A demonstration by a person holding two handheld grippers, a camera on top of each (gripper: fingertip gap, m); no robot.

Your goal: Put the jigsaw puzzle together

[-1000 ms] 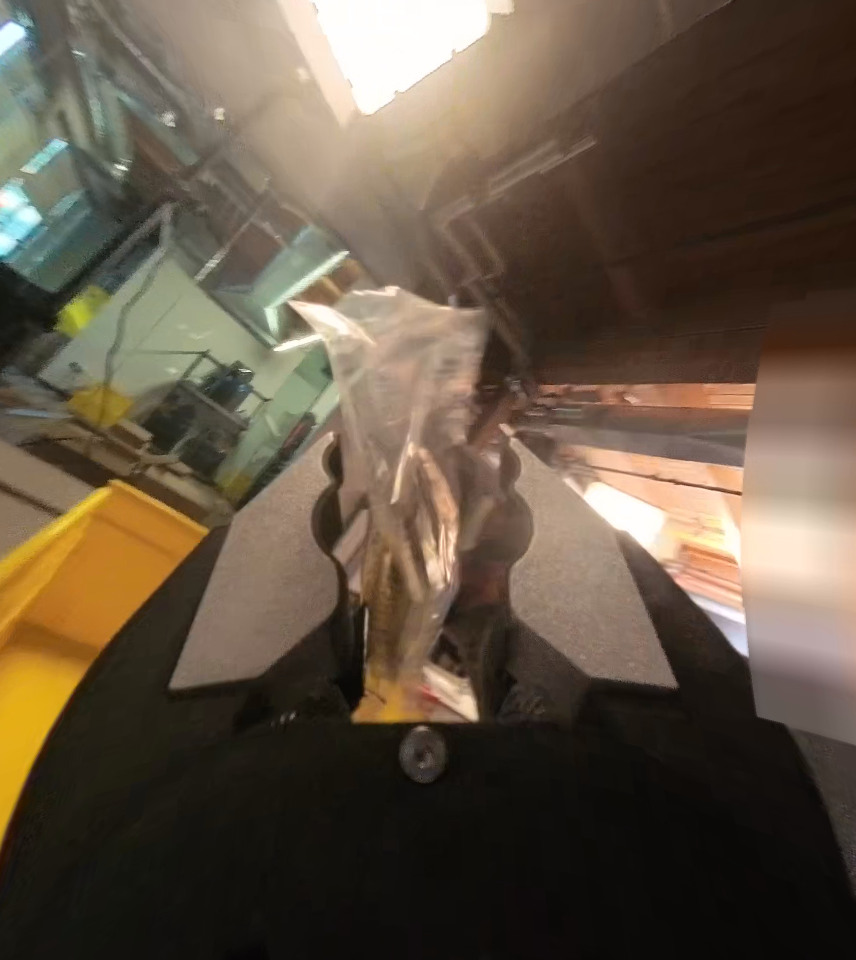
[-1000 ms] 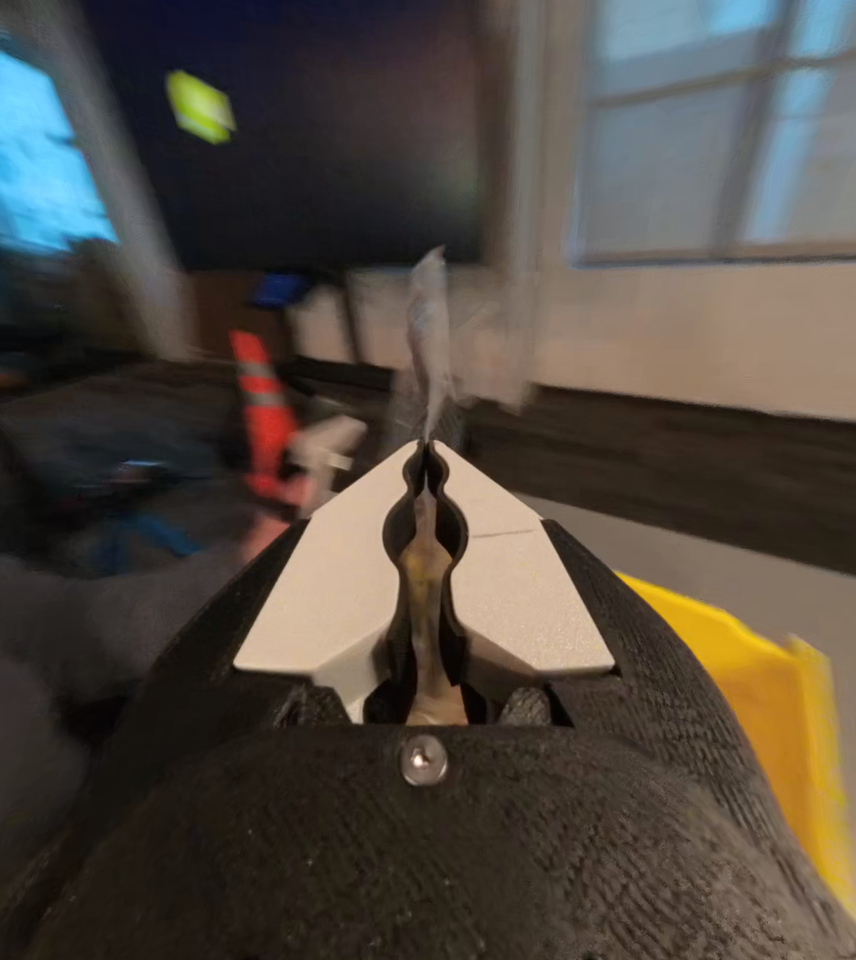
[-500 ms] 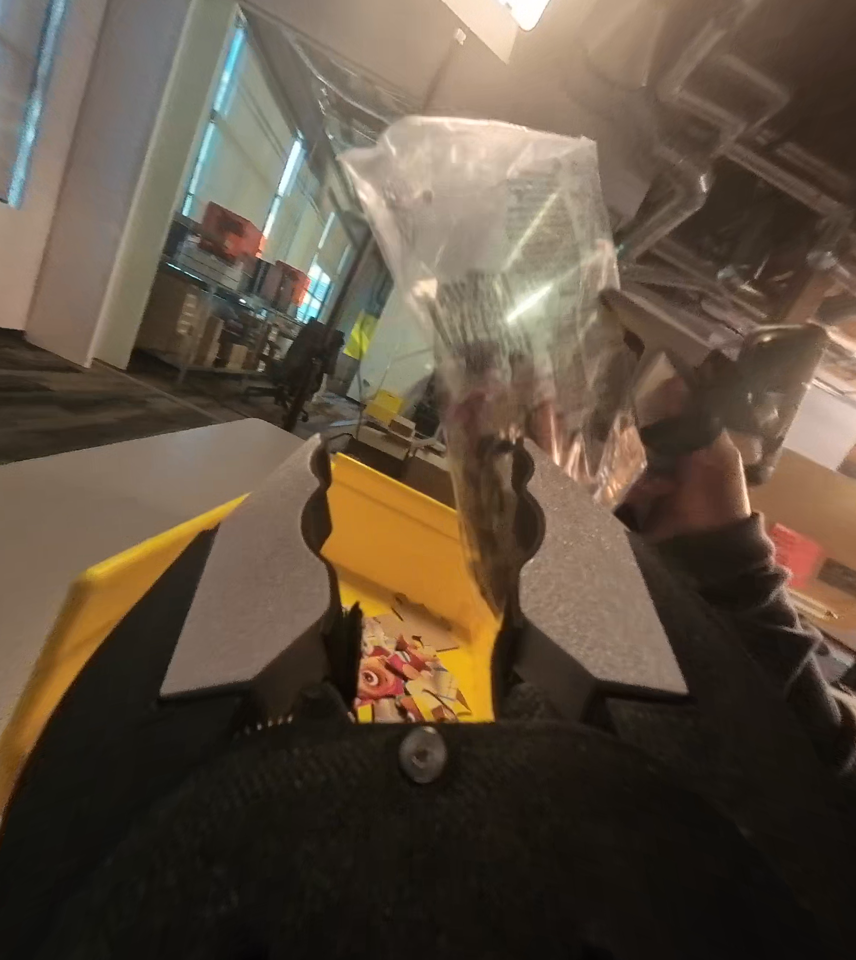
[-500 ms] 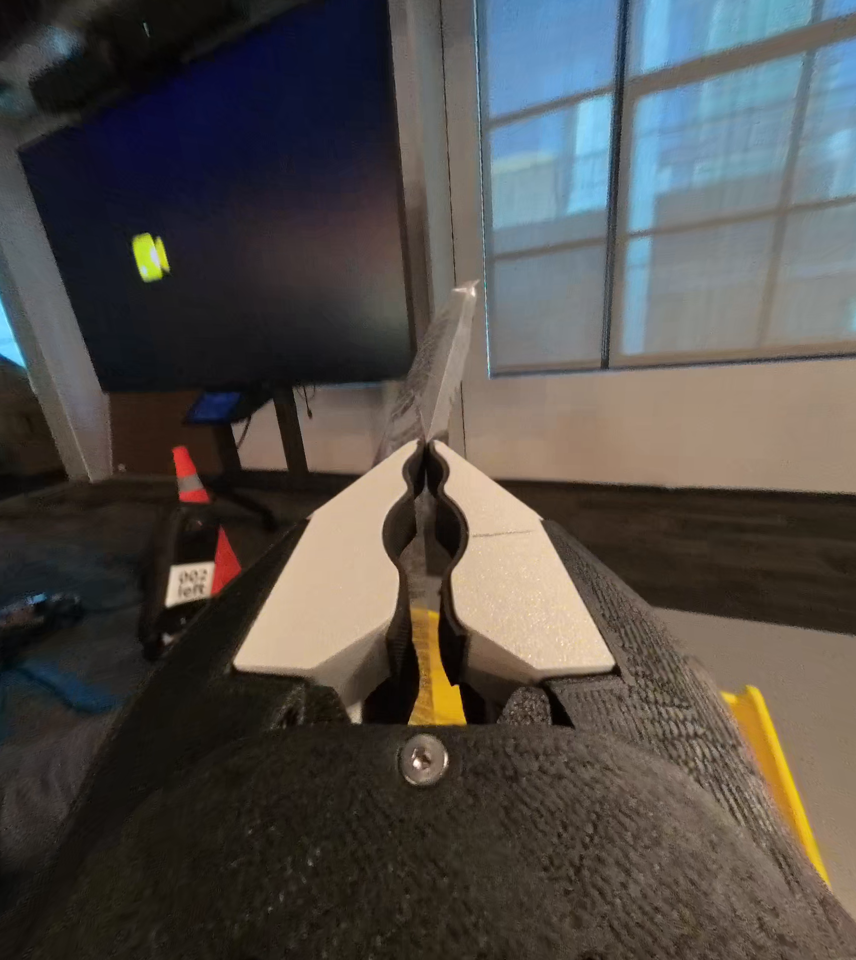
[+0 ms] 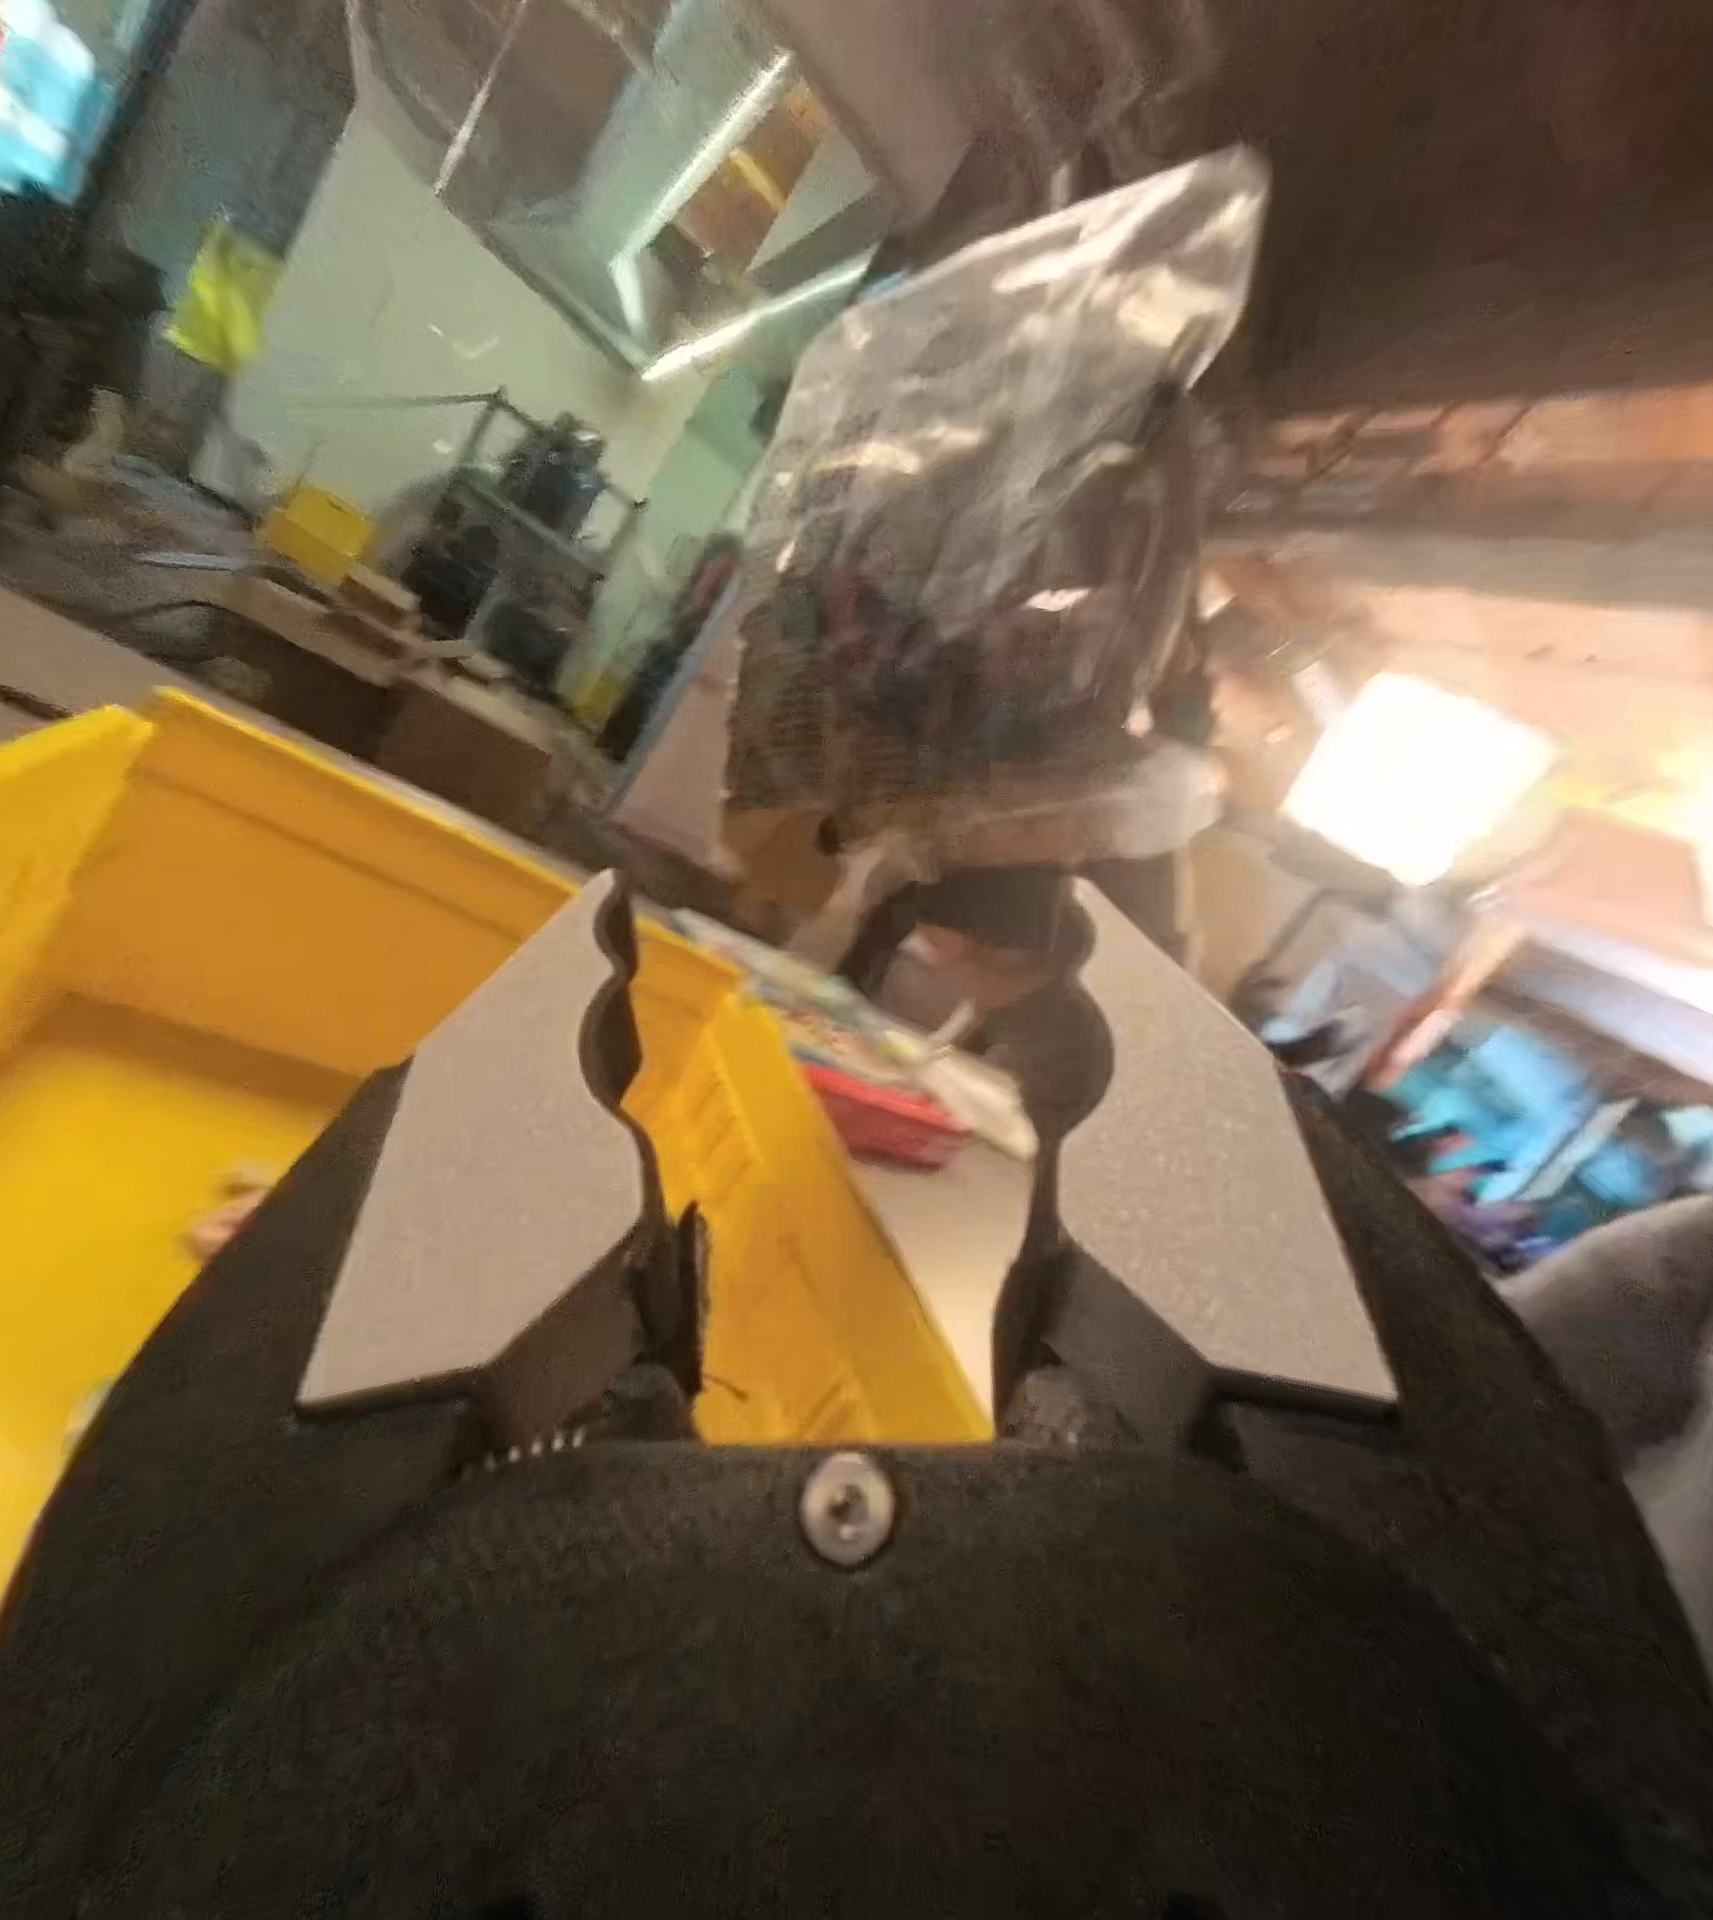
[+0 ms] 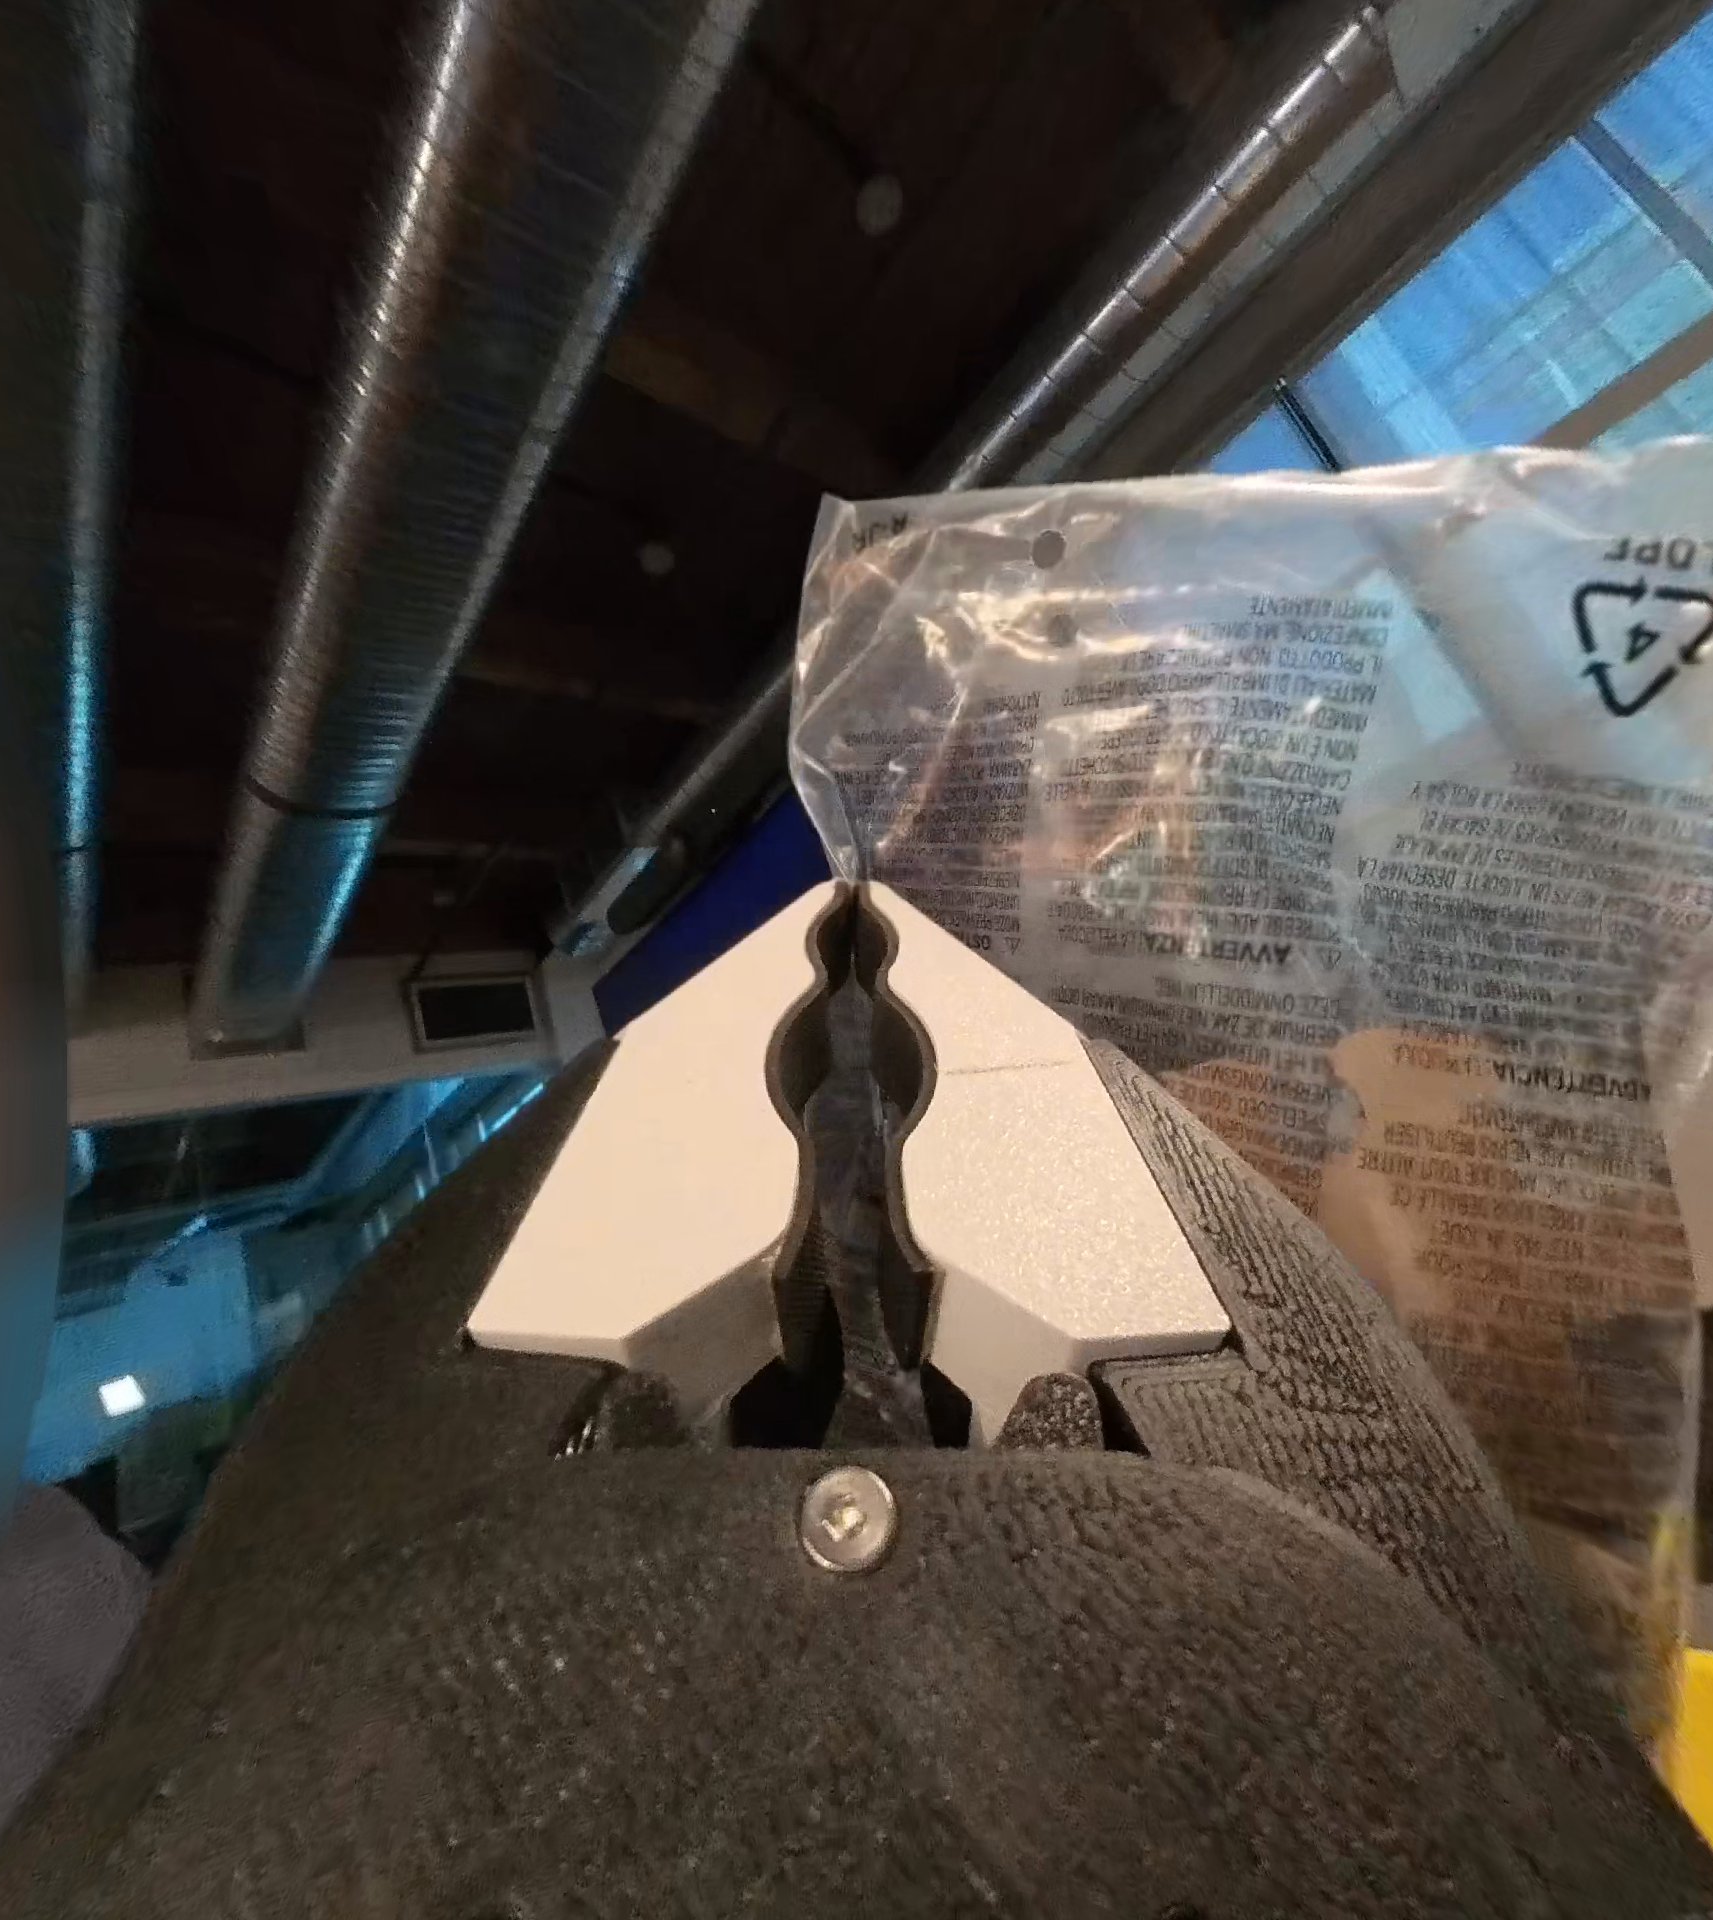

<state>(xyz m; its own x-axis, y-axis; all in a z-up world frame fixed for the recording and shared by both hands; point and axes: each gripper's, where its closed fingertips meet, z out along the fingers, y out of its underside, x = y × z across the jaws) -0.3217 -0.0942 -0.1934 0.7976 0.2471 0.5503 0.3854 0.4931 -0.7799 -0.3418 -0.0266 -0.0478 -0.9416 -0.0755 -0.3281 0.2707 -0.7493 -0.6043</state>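
A bin sits on the table, left of the bag (raised above).

From my left gripper everything ahead of the claw is smeared by motion: the clear plastic bag above the open fingertips shows only dark, streaky shapes inside, and I can't tell what they are. Whatever holds it is lost behind the bag's lower edge. The yellow bin to the claw's left runs off the picture's edge, and a pale scrap on its floor is half hidden by my left finger. Coloured flat things beyond the bin are too blurred to name.

On the right gripper, the bag runs off the right edge, and its lower part drops behind the claw. A soft dark blur covers the left border.
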